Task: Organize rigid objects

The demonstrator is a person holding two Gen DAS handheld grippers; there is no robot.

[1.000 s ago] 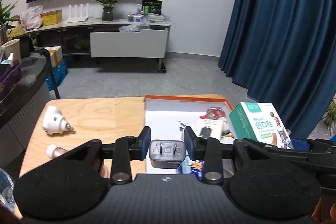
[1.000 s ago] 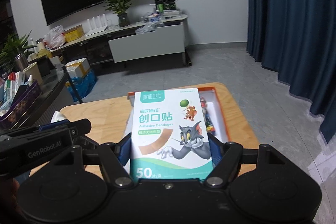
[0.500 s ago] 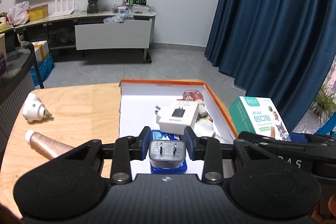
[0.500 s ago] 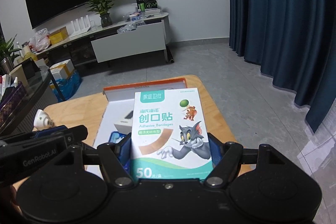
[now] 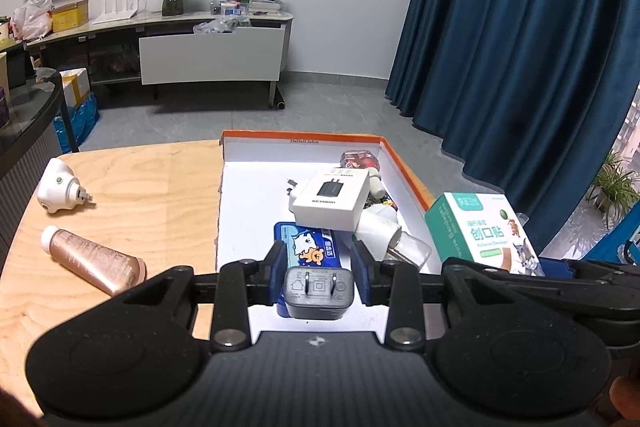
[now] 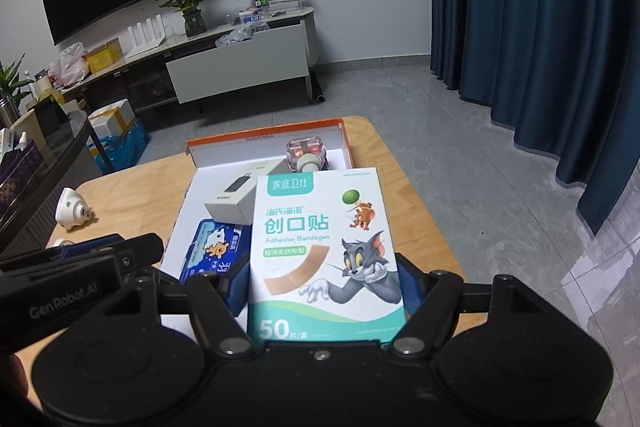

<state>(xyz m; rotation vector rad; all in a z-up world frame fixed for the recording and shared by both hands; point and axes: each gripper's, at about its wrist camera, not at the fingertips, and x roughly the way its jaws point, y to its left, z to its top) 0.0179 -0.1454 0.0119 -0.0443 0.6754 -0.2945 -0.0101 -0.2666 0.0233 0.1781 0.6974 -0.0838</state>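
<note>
Grey plug adapter point(image 5: 319, 291), prongs facing up, sits clamped in the left gripper point(image 5: 319, 277), whose jaws are closed snugly on its sides; it hangs over the near end of the tray point(image 5: 404, 167), just above a blue pack point(image 5: 310, 247) lying inside. The right gripper point(image 6: 325, 283) has its jaws spread wide and pressed on both edges of a bandage box point(image 6: 325, 251), held upright over the tray's near right corner.

Both loads look ready to be set down. To do it well, I would lower the adapter onto bare white floor at the tray's left side, not on the blue pack, and let go only once it rests. The bandage box is best laid flat beside the white charger box point(image 5: 332, 197), which already leans on a bottle point(image 5: 394, 237) at the tray's right, so nothing topples.

Outside the tray, to its left on the wooden surface point(image 5: 140, 179), lie a white plug point(image 5: 60, 187) and a copper tube point(image 5: 94, 261).

Readable: "Adhesive Bandages" and "50" on the bandage box; "GenRobot.AI" on the left gripper's body in the right view.
</note>
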